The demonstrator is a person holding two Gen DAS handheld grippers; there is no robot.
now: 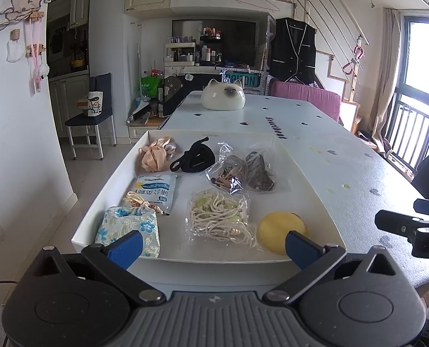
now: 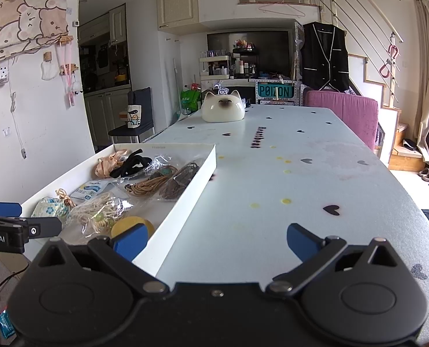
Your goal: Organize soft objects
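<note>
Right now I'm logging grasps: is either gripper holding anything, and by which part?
Nothing is held. The left gripper is open in front of the shallow white cardboard tray; the right gripper is open over the pale heart-printed table.

Both rigs look the same: left claw (image 1: 213, 247) and right claw (image 2: 216, 241) each have blue ribbed fingertips (image 1: 126, 247) on black linkage arms, silver pivot screws behind them, and two round black discs. White ".AI" lettering marks one side.
</note>
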